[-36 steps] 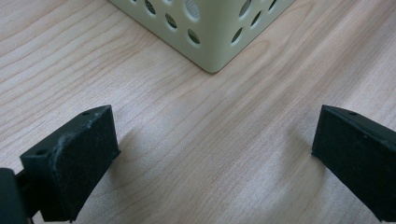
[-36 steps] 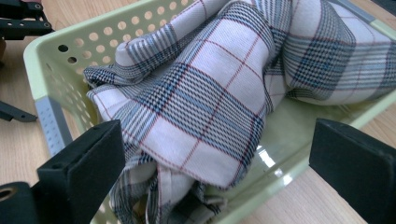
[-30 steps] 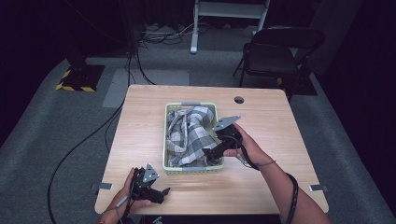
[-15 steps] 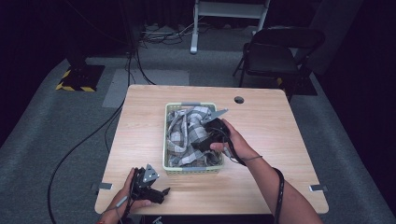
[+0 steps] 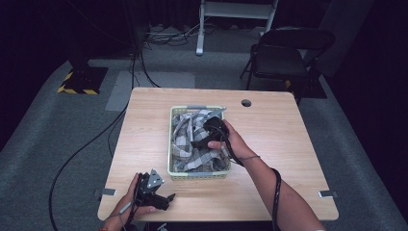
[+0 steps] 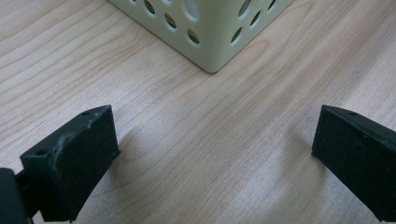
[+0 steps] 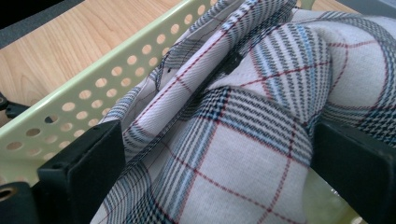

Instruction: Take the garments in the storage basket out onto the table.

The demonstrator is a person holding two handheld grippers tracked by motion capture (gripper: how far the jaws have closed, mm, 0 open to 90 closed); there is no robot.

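Fingers of the right gripper are spread wide around a fold of the plaid cloth, not yet clenched; the cloth is heaped inside the pale green basket; the left gripper is rested released on the wooden surface, just beside a basket corner.

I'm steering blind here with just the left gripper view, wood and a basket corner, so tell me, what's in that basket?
Observer: A plaid cloth is bunched inside the pale green basket.
Operator: Where is the other gripper?
Observer: The right gripper is down in the basket, over the cloth.
Operator: Has it clamped the cloth?
Observer: Not yet; in the right gripper view its jaws stand open with a fold of cloth between them.
Operator: And where does mine sit?
Observer: The left gripper sits low on the table near its front edge, jaws open, short of the basket's front left corner.
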